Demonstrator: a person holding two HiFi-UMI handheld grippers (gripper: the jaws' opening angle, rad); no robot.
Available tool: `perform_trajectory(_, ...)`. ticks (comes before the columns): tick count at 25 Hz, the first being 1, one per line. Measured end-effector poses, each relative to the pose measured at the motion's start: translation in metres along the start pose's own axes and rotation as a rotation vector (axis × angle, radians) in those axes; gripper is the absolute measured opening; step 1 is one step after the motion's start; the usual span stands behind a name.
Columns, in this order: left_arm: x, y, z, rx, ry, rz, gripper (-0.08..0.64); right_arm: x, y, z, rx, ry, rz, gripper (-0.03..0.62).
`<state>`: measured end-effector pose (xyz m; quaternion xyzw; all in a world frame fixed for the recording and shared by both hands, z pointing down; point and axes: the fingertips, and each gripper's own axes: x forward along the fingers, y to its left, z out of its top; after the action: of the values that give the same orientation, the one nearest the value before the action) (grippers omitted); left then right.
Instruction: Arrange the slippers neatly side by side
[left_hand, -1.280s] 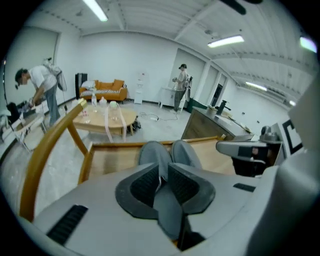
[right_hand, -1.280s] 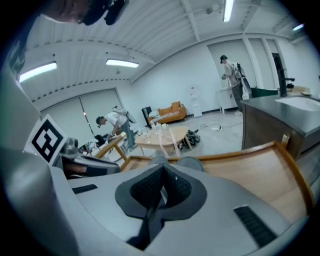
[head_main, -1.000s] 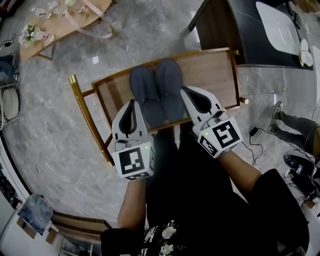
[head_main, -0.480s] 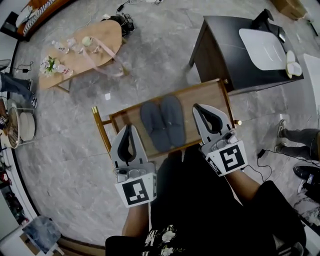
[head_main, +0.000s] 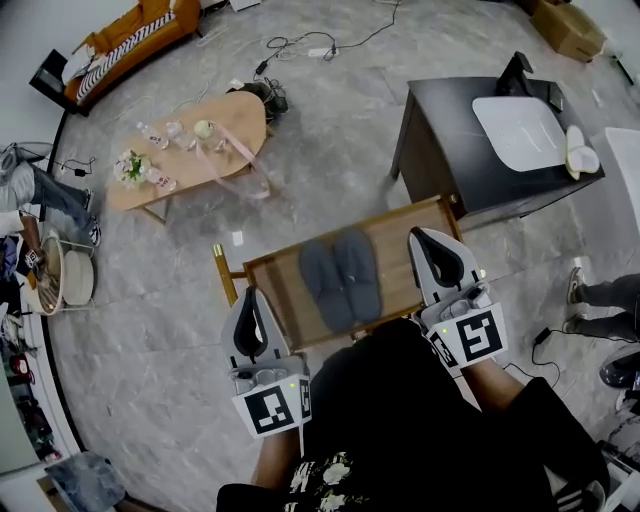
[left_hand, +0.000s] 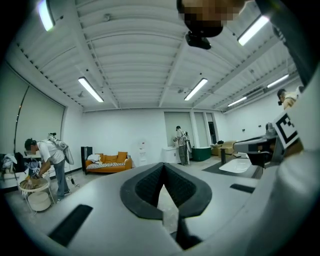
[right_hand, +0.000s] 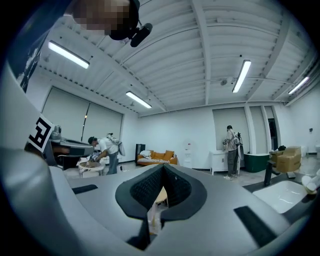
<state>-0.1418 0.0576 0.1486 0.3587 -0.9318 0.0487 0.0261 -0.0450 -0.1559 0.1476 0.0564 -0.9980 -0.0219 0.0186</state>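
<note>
Two dark grey slippers (head_main: 342, 280) lie side by side, touching, on a low wooden bench (head_main: 275, 285) in the head view. My left gripper (head_main: 250, 299) hangs high above the bench's near left corner, shut and empty. My right gripper (head_main: 437, 243) hangs above the bench's right end, also shut with nothing in it. Both are well clear of the slippers. In the left gripper view the left gripper (left_hand: 163, 168) points level across the room, pads together. The right gripper (right_hand: 162, 170) looks the same in the right gripper view. The slippers show in neither gripper view.
A dark desk (head_main: 480, 150) stands behind the bench at the right. An oval wooden coffee table (head_main: 190, 145) with small items stands at the left, an orange sofa (head_main: 130, 40) beyond it. Cables lie on the grey floor. Other people (left_hand: 50, 160) stand in the room.
Both grippers have risen away from the bench and slippers, and the head camera too, so the bench looks smaller. The slippers have not moved. Both grippers stay shut.
</note>
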Motion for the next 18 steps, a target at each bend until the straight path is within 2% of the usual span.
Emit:
perform_trajectory(5, 0.000, 0.003, 0.006, 0.009, -0.026, 0.004, 0.002, -0.002, 0.013, 0.010, -0.038, -0.029, 0.009, -0.003)
perform_trajectory(12, -0.001, -0.001, 0.009, 0.022, -0.043, 0.001, 0.002, -0.008, 0.018, 0.006, -0.014, -0.030, 0.002, -0.003)
perform_trajectory(18, -0.001, -0.006, 0.001, 0.038, -0.026, -0.022, 0.002, -0.009, 0.025, 0.006, -0.014, -0.031, 0.015, -0.003)
